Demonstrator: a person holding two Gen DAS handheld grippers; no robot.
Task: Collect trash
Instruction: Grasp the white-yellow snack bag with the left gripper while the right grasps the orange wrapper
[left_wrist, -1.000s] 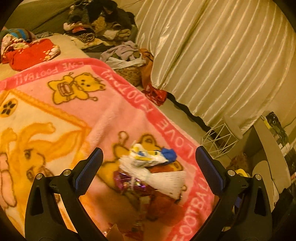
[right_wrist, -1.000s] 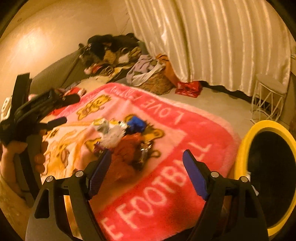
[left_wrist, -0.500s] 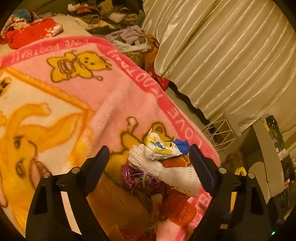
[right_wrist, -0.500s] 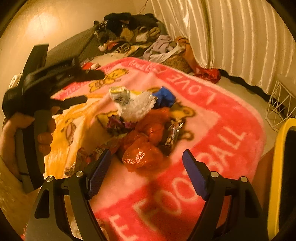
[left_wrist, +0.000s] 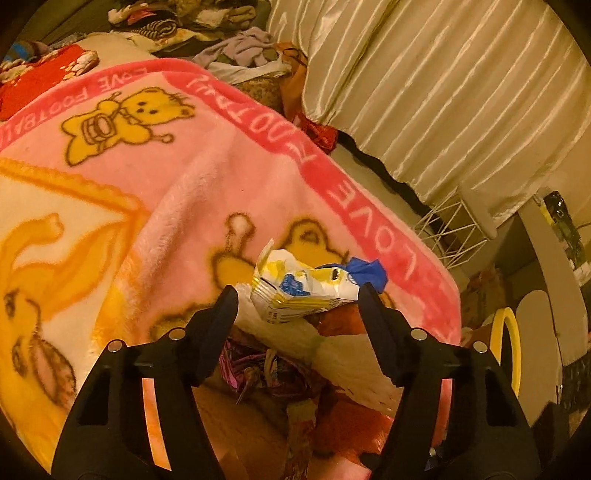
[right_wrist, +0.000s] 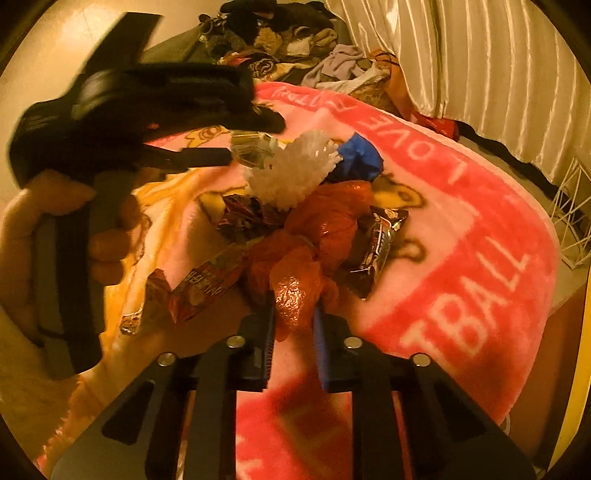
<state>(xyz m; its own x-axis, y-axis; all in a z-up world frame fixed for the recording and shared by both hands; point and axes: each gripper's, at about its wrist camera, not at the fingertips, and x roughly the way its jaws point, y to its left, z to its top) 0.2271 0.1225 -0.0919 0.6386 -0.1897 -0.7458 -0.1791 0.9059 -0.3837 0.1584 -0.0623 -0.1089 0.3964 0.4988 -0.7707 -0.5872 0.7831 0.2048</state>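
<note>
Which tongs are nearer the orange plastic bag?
Right. The right tongs have just closed onto the orange bag at the near edge of the trash pile. The left tongs straddle the yellow-and-white wrapper at the pile's far end.

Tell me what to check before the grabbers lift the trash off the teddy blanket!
1. Right gripper pinching the orange plastic bag: ok, jaws just closed on it.
2. Left gripper gripping the yellow-and-white wrapper: not ok, jaws just been closing, wrapper between them, pads not pressing yet.
3. Bag free of other wrappers: cannot tell, it lies tangled in the pile.
4. Yellow-rimmed bin nearby: ok, beside the bed.
5. Blanket caught in jaws: cannot tell.
</note>
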